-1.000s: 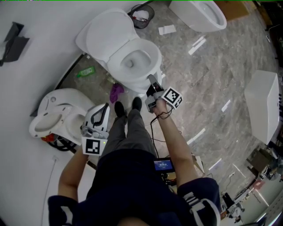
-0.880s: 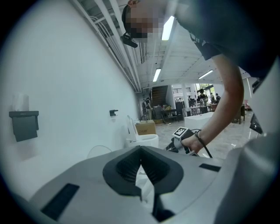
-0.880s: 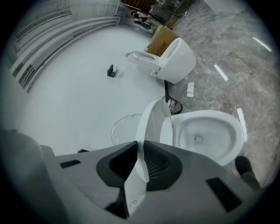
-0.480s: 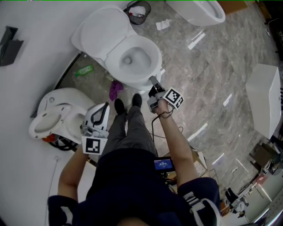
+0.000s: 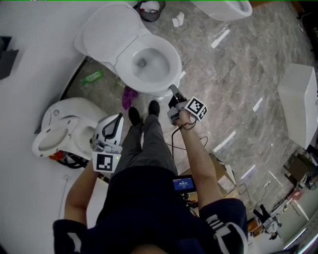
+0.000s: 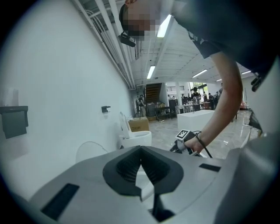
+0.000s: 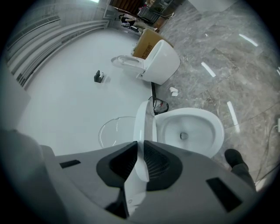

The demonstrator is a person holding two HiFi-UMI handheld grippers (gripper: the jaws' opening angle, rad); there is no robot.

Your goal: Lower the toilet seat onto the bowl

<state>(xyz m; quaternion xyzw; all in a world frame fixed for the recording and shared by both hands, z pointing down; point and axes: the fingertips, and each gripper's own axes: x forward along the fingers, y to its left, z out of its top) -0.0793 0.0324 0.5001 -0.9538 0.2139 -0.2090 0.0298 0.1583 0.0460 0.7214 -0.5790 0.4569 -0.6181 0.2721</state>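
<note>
Grey marble-patterned floor (image 5: 238, 74) spreads out around the white ceramic toilet bowl (image 5: 149, 62), which stands against a plain white wall (image 5: 35, 74). The white oval toilet seat (image 7: 151, 124) stands raised at the back of the bowl, upright and close against the lid; it is not down on the rim. From above, seat and lid are hard to tell apart. A second white toilet (image 5: 64, 126) sits to the left of the bowl and nearer the person, and a white rectangular box (image 5: 298, 111) is well off to the bowl's right.

The person's black shoes (image 5: 134, 118) are planted just in front of the bowl. The right hand-held gripper (image 5: 172, 90) hangs just at the bowl's front edge, well apart from the seat; its pads seem to have a narrow gap between them with nothing gripped (image 7: 139, 146). The left hand-held gripper (image 5: 118, 120) is held back from the bowl, above the second toilet, its pads closed together on nothing (image 6: 140, 151).

A black wire bin (image 5: 149, 9) sits behind the bowl, a green plastic bottle (image 5: 92, 77) to its left, and a purple cloth (image 5: 130, 96) at its base
</note>
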